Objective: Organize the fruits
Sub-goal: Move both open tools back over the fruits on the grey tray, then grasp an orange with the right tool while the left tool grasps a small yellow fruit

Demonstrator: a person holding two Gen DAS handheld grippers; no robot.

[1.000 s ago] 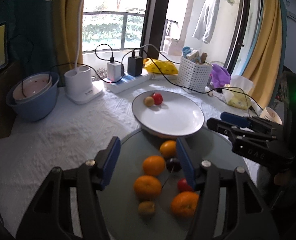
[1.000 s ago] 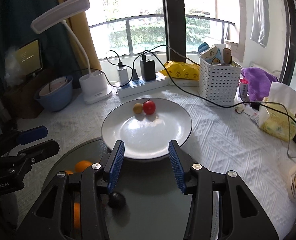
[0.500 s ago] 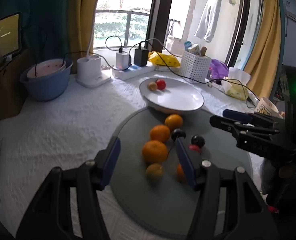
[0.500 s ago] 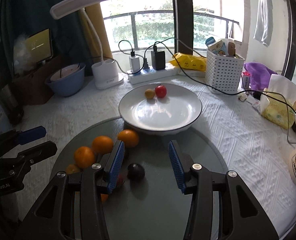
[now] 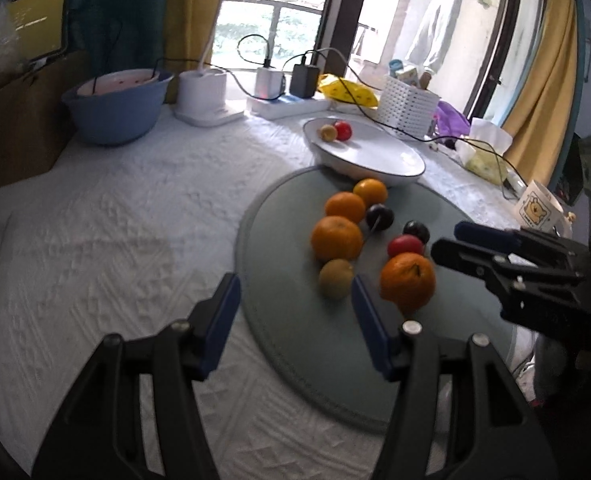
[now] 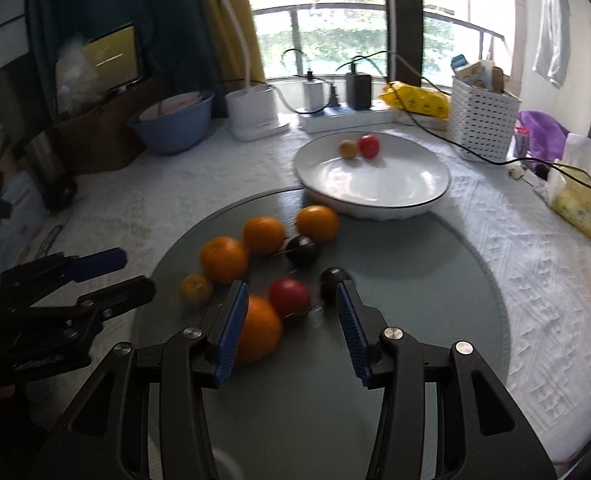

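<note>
A white textured cloth covers the table by a bright balcony window, with yellow curtains at the side, and on the cloth sits a round grey-green mat with the fruit scattered across it. Four oranges here: the big near orange sits right behind the right gripper's left finger, and three more run in a row toward the plate, the middle-left orange, the next orange and the far orange, which sits just beside the plate's rim. A red fruit lies between the spread blue fingers of the right gripper, jaws wide apart and gripping nothing; a dark plum sits just by its right fingertip, blurred, and a second dark plum lies touching the row of oranges. A small yellow-brown fruit rests at the left of the group. The left gripper hangs low over the mat's near edge, jaws open and empty, that yellow-brown fruit just beyond its right finger. Beyond the mat, the white plate holds a small yellow fruit and a red fruit on the plate, touching side by side at its far rim. Behind: a blue bowl, a white lamp base, a power strip and a white basket.
</note>
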